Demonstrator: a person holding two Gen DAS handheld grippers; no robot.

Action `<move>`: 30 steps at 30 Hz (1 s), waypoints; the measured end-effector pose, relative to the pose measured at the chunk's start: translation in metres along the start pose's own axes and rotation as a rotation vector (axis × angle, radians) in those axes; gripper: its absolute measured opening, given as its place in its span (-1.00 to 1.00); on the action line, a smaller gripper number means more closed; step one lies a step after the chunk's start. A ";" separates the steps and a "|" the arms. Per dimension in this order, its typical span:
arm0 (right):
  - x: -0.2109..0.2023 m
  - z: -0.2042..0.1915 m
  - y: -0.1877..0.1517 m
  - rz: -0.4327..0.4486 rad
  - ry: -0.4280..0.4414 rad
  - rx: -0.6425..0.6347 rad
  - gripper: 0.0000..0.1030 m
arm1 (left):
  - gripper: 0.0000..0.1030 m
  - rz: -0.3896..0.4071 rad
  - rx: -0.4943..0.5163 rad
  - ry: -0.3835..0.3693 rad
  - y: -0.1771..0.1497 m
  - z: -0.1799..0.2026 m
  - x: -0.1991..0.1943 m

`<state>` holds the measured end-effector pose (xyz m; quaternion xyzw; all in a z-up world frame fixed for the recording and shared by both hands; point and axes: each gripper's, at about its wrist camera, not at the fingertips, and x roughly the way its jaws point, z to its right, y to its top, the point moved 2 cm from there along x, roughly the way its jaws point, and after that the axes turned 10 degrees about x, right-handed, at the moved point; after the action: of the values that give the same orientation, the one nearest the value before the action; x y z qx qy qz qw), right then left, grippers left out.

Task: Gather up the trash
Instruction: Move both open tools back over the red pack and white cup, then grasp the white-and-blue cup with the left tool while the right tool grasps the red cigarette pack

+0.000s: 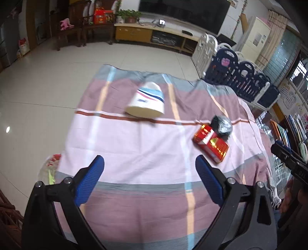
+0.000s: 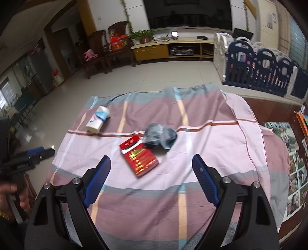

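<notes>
1. Red carton point(image 2: 139, 158) flat on striped cloth point(image 2: 221, 146) — long axis angled away to the left, black crumpled bag point(image 2: 160, 138) touching its far end.
2. Right gripper point(image 2: 151, 176) nearer, spread wide, empty, carton just ahead between fingertips.
3. Left gripper point(image 1: 150, 177) spread, empty — carton off to its right; paper cup point(image 1: 147, 102) farther ahead.

Both wrist cameras look steeply down from near the front edge of the striped pink-and-grey cloth-covered tabletop point(image 1: 134, 146) point(image 2: 211, 146), facing the wall-mounted black television point(image 1: 184, 11) point(image 2: 188, 13); both share the tabletop's middle.
</notes>
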<state>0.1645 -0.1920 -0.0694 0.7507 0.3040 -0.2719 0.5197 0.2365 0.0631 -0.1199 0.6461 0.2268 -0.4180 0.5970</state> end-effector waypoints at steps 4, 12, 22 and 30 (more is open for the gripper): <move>0.009 0.005 0.005 -0.040 -0.015 -0.001 0.64 | 0.84 -0.032 0.056 0.010 0.008 0.026 0.023; 0.002 -0.002 0.003 -0.048 0.006 -0.017 0.64 | 0.84 -0.042 0.058 -0.001 0.015 0.031 0.029; 0.013 -0.009 0.001 -0.076 0.016 -0.034 0.64 | 0.84 -0.037 0.060 0.016 0.021 0.023 0.035; 0.059 -0.027 0.000 -0.161 0.034 -0.143 0.64 | 0.84 -0.030 0.109 0.087 0.058 0.007 0.076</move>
<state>0.2071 -0.1558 -0.1036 0.6894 0.3907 -0.2776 0.5431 0.3225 0.0295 -0.1474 0.6916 0.2390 -0.4101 0.5444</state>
